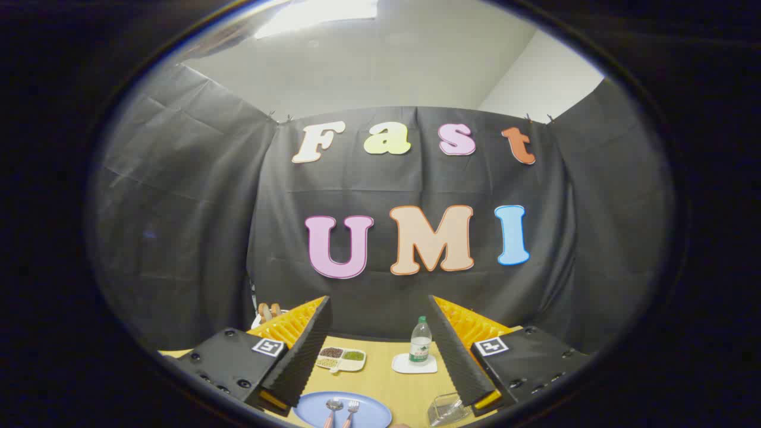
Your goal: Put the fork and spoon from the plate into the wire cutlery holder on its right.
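Fork (352, 411) and spoon (332, 410) are lying side by side on the blue plate (309, 409), spoon to the left of the fork, heads pointing away toward the booth wall and handles (pinkish, as far as can be told) running back toward the near table edge. That plate is sitting on the wooden table (380, 380), low between the fingers and slightly nearer the left one. The gripper (380, 345) is being held open and raised over the table, jaws spread wide with nothing pressed between them; the cutlery is not being touched. A clear, transparent-looking item (445, 410) is showing just right of the plate, partly covered by the right finger; whether it is the wire cutlery holder cannot be told at this size. Farther ahead, between the fingers, a white divided dish (340, 360) with small portions of brown and green contents is sitting on the table. To its right a clear water bottle (420, 342) is standing upright on a small white square tray (410, 367), close beside the right finger. Beyond the left finger, something tan (269, 311) is partly showing at the far table edge, too hidden to be identified.
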### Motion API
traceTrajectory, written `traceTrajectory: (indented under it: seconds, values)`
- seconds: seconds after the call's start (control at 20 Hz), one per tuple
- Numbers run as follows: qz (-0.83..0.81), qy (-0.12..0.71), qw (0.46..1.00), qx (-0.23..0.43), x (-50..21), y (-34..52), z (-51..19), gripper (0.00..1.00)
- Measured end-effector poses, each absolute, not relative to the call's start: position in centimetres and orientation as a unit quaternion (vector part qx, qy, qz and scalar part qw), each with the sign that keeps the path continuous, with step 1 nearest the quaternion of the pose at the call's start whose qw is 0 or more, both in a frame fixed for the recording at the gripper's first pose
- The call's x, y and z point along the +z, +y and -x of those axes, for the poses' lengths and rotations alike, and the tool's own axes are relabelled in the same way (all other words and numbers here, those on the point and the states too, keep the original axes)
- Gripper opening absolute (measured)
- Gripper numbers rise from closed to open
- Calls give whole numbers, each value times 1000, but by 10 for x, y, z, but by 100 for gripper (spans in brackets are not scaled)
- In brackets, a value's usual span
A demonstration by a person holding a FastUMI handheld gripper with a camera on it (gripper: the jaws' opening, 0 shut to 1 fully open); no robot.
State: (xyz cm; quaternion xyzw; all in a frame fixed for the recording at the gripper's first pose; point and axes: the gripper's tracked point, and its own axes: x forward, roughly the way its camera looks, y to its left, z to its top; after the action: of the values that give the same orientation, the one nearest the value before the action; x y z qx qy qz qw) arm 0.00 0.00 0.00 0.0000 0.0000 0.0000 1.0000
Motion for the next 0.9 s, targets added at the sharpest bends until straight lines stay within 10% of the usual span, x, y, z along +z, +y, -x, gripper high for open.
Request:
traceTrajectory:
  seconds: [0.9]
  values:
    - [-2, 16, 1000, 2, -4, 5, -11, 100]
